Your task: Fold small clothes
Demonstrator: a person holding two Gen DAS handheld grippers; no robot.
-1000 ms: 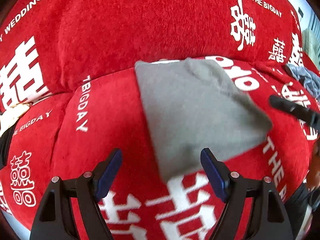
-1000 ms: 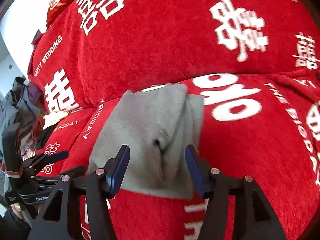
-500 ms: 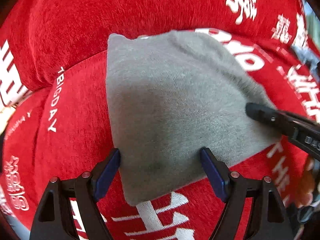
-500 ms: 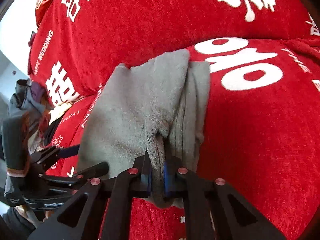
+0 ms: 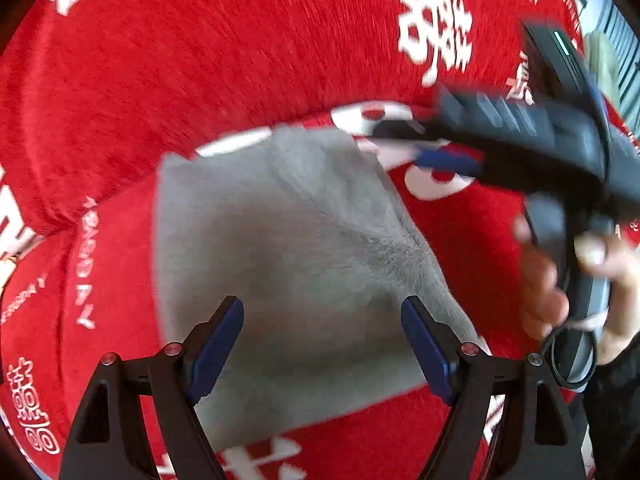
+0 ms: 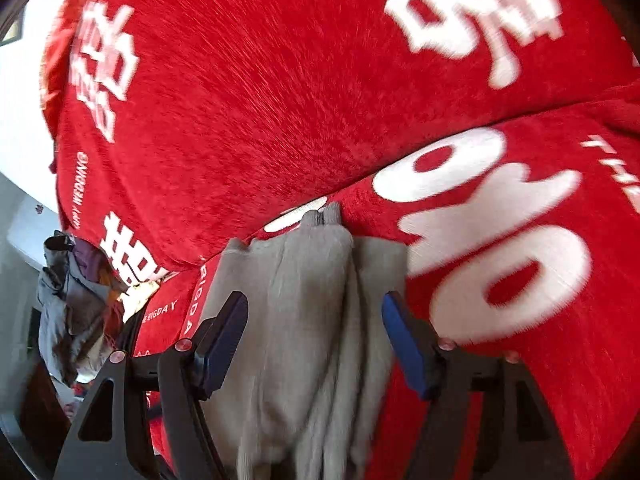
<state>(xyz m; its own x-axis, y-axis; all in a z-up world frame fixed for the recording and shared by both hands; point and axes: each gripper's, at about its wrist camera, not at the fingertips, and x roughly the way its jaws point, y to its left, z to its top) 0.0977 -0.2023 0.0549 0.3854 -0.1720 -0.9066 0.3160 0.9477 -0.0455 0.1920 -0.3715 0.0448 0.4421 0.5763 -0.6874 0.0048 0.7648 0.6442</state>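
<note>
A small grey knit garment (image 5: 288,248) lies folded on the red sofa seat. My left gripper (image 5: 322,344) is open, its blue-padded fingers straddling the garment's near part just above it. In the right wrist view the same garment (image 6: 308,320) shows as bunched vertical folds between the open fingers of my right gripper (image 6: 316,340). The right gripper also shows in the left wrist view (image 5: 432,152), blurred, held in a hand at the garment's far right corner, with its fingers apart.
A red sofa cover (image 5: 240,60) with white wedding lettering covers seat and backrest. A pile of grey and dark clothes (image 6: 72,292) lies at the left end of the sofa. A window (image 5: 612,40) shows at the far right.
My right gripper was shut on the garment's folded edge; it has opened and moved toward the far corner. My left gripper stayed open over the garment. The views are motion-blurred now.
</note>
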